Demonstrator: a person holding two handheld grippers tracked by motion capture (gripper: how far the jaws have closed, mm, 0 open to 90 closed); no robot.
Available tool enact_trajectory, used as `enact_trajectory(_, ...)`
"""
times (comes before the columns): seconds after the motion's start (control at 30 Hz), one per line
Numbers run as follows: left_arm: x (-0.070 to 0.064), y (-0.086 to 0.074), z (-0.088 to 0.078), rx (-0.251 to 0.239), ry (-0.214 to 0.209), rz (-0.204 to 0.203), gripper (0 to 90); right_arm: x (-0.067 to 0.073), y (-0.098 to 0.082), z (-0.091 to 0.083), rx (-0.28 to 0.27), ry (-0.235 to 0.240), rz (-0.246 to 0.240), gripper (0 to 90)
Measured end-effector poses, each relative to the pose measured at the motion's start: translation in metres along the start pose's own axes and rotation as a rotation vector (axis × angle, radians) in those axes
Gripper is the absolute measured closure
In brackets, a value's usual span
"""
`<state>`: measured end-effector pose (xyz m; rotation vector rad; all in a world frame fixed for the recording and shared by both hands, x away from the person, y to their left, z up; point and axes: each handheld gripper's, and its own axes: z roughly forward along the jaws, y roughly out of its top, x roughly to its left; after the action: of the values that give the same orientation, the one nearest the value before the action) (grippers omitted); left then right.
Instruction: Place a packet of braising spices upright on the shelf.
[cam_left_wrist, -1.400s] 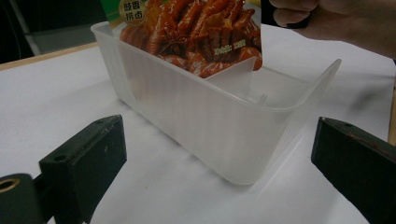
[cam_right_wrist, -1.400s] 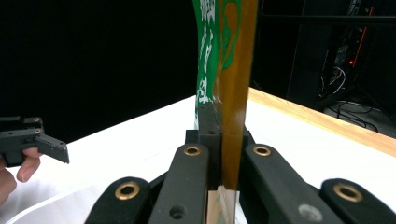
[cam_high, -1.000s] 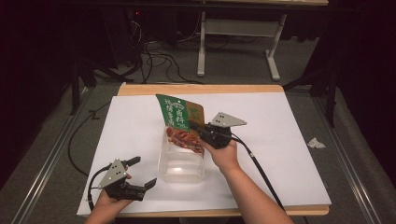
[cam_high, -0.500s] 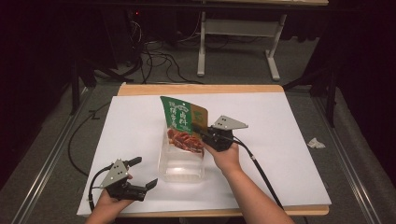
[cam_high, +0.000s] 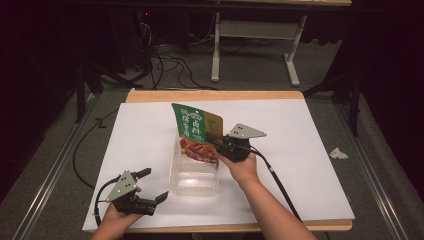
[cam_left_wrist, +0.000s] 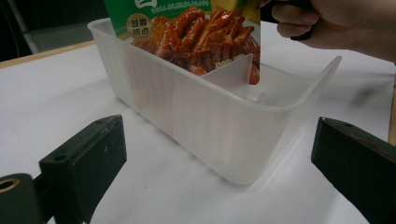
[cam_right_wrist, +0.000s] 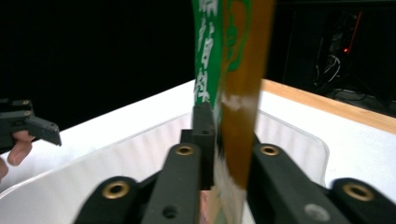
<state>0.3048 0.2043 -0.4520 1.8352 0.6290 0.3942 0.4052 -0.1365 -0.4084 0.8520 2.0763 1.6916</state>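
On the white-covered desk (cam_high: 310, 130) the clear plastic tub (cam_high: 194, 177) lies with its long axis running away from me, and my right tool (cam_high: 216, 141) sits at its far right rim, nearer than my other hand. That tool is clamped on the edge of the green snack pouch (cam_high: 192, 122), held upright with its lower end inside the tub's far compartment (a divider crosses the middle). My left tool (cam_high: 152, 189) rests with its jaws spread wide, near the tub's close corner.
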Motion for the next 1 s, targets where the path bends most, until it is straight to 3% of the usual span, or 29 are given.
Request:
enact_trajectory(0.07,0.0,0.0,0.001,0.002,0.0,0.0,3.9,0.0,0.001,0.0,0.014,0.01,0.004,75.2)
enact_trajectory(0.1,0.001,0.0,0.001,0.006,-0.001,0.0,3.9,-0.001,0.003,-0.001,0.02,0.013,0.021,63.2)
enact_trajectory(0.13,0.001,0.0,0.001,0.006,-0.001,0.0,3.9,-0.001,0.003,-0.001,0.02,0.013,0.021,63.2)
enact_trajectory(0.17,0.0,-0.001,0.002,0.013,-0.004,0.003,3.9,-0.002,0.004,-0.002,0.029,0.02,0.04,50.1)
enact_trajectory(0.2,0.0,-0.001,0.002,0.013,-0.004,0.003,3.9,-0.002,0.004,-0.002,0.029,0.02,0.04,50.1)
enact_trajectory(0.23,0.0,-0.001,0.002,0.016,-0.005,0.005,3.9,-0.003,0.005,-0.003,0.032,0.021,0.041,43.6)
enact_trajectory(0.33,-0.001,-0.001,0.002,0.014,-0.006,0.002,3.9,-0.003,0.009,-0.008,0.025,-0.024,0.034,20.6)
enact_trajectory(0.4,-0.001,-0.001,0.001,0.013,-0.004,0.005,3.9,-0.003,0.011,-0.011,0.02,-0.037,0.031,14.4)
enact_trajectory(0.43,0.0,-0.001,0.001,0.015,-0.003,0.006,3.9,-0.002,0.013,-0.016,0.025,-0.079,0.034,15.0)
enact_trajectory(0.5,0.001,-0.002,0.001,0.018,-0.004,0.002,3.9,-0.002,0.014,-0.018,0.031,-0.093,0.034,14.9)
enact_trajectory(0.67,-0.001,-0.002,0.003,0.028,-0.012,0.01,3.9,-0.002,0.013,-0.044,0.006,-0.094,0.03,14.7)
enact_trajectory(0.7,-0.001,-0.002,0.004,0.028,-0.011,0.008,3.9,-0.003,0.012,-0.056,0.017,-0.107,0.022,14.7)
enact_trajectory(0.8,0.0,-0.002,0.004,0.027,-0.009,0.004,3.9,-0.005,0.011,-0.069,0.016,-0.124,0.011,15.1)
enact_trajectory(0.83,0.0,-0.002,0.003,0.026,-0.006,0.004,3.9,-0.006,0.009,-0.084,0.012,-0.147,-0.011,15.3)
enact_trajectory(0.87,0.0,-0.002,0.003,0.024,-0.006,-0.001,3.9,-0.006,0.009,-0.084,0.012,-0.147,-0.011,15.3)
enact_trajectory(1.0,-0.002,-0.002,0.004,0.03,-0.006,0.002,3.9,-0.011,-0.001,-0.117,0.017,-0.194,-0.019,15.5)
